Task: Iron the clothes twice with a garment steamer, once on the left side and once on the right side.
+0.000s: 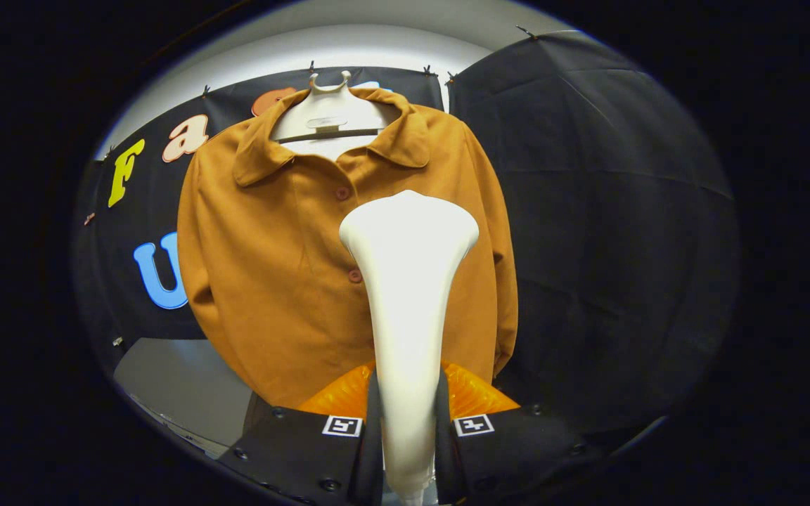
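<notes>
One garment steamer (408,295), clamped between the fingers of one gripper (408,429). One brown shirt (285,281) at twelve o'clock beyond them; one hanger (328,112); two visible buttons (342,192).

Fisheye cam rides the gripper (408,429), looks fwd along fingers, tilted slightly up, close to hung shirt (271,267) just ahead.

Black cloth wall (588,211) clipped up, with pale wall (349,49) above it.
</notes>
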`<state>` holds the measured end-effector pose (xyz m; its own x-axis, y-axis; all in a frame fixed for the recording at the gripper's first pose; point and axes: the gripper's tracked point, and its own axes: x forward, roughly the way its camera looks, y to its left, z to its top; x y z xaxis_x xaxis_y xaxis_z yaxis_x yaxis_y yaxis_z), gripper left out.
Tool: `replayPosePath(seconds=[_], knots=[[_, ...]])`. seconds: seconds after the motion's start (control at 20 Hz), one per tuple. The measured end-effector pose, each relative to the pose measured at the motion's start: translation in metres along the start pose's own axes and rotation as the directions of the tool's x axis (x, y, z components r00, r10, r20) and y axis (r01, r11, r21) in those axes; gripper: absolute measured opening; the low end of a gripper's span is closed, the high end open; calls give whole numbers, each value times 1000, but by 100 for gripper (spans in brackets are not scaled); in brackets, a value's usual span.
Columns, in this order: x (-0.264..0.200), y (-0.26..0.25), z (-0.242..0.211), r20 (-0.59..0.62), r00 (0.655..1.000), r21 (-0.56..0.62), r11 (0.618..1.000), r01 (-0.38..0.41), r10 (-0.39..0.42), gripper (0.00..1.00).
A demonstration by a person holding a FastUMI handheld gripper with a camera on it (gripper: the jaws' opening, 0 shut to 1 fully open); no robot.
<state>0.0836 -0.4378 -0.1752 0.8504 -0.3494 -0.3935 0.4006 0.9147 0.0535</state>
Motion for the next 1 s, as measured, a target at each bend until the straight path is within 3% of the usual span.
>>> replayPosePath(seconds=[0.3, 0.55, 1.0], knots=[[38, -19, 7, -4, 1000, 18, 1000, -19, 19, 33], [59, -21, -20, -61, 997, 27, 999, -41, 43, 33], [73, -38, -79, -187, 982, 39, 999, -7, 14, 33]])
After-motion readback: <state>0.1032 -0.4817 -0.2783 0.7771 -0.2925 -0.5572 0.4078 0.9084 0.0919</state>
